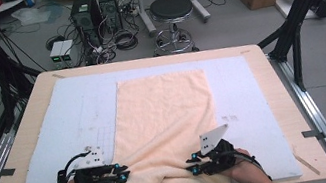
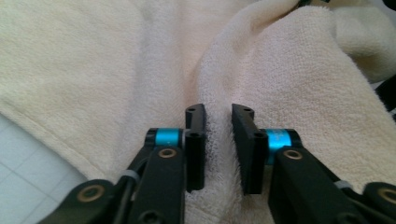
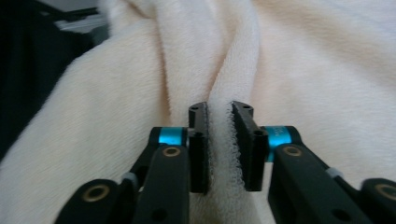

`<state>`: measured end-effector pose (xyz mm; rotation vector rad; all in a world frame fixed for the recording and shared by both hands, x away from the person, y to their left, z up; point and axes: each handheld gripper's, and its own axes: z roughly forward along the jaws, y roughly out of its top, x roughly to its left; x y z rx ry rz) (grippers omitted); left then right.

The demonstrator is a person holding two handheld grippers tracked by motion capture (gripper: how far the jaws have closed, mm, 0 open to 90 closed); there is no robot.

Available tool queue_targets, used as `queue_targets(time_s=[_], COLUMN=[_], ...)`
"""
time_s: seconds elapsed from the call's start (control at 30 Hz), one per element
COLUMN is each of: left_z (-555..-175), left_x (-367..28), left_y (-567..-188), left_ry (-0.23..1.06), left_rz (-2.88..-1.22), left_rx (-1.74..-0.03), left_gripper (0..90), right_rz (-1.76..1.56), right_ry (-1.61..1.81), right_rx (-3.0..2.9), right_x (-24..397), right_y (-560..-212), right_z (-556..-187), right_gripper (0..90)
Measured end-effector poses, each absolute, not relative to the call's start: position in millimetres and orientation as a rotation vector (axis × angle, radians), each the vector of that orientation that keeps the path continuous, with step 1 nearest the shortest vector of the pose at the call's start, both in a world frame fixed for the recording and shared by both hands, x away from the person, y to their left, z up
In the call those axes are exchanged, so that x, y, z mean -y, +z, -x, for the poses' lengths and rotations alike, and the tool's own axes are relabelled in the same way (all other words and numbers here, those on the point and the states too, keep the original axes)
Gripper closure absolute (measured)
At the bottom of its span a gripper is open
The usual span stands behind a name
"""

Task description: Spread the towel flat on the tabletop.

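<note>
Cream towel (image 1: pixel 165 116) on table, no readable writing, left claw (image 2: pixel 218 140) and right claw (image 3: pixel 219 140) each pinching a fold

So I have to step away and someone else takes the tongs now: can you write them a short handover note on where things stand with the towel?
Left tongs: closed on a fold of the towel at its near left edge.
Right tongs: closed on a fold of the towel at its near right edge.
Towel: spread flat on the pale mat over its far part; the near end is bunched between the two tongs and droops over the table edge toward the person.
Done: both near-edge grips look taken.
Left: probably lifting the near end and carrying it toward the far edge to fold, then smoothing. Not yet begun.
</note>
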<state>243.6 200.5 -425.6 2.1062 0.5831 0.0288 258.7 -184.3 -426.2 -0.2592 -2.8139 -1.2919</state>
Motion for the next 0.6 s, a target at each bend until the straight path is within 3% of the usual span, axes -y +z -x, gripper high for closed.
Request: queue_targets(time_s=[0.13, 0.2, 0.27, 0.4, 0.53, 0.6], left_z=[-238.4, -237.1, -239.0, -246.3, -248.7, -249.1], left_x=[-206.2, -208.4, -210.9, -216.7, -210.9, -206.4], left_y=[-420.8, -418.8, -416.5, -413.0, -416.5, -422.0], left_ry=[-0.009, -0.019, -0.007, 0.021, 0.001, -0.016], left_rz=[-2.083, -2.070, -2.051, -1.990, -2.041, -2.088], left_rx=[-0.550, -0.546, -0.569, -0.633, -0.652, -0.645], left_gripper=[80.8, 80.0, 72.0, 55.5, 48.2, 48.8], right_rz=[0.215, 0.210, 0.245, 0.363, 0.393, 0.399], right_ry=[-1.347, -1.354, -1.363, -1.486, -1.477, -1.421], right_rx=[2.719, 2.712, 2.725, 2.689, 2.702, 2.710], right_x=[194.7, 196.5, 198.4, 208.9, 208.0, 203.5], right_y=[-418.6, -416.9, -415.4, -409.9, -411.6, -416.2], right_z=[-254.4, -253.1, -253.3, -258.4, -261.2, -262.9], right_gripper=[79.7, 73.6, 63.9, 60.0, 54.4, 53.3])
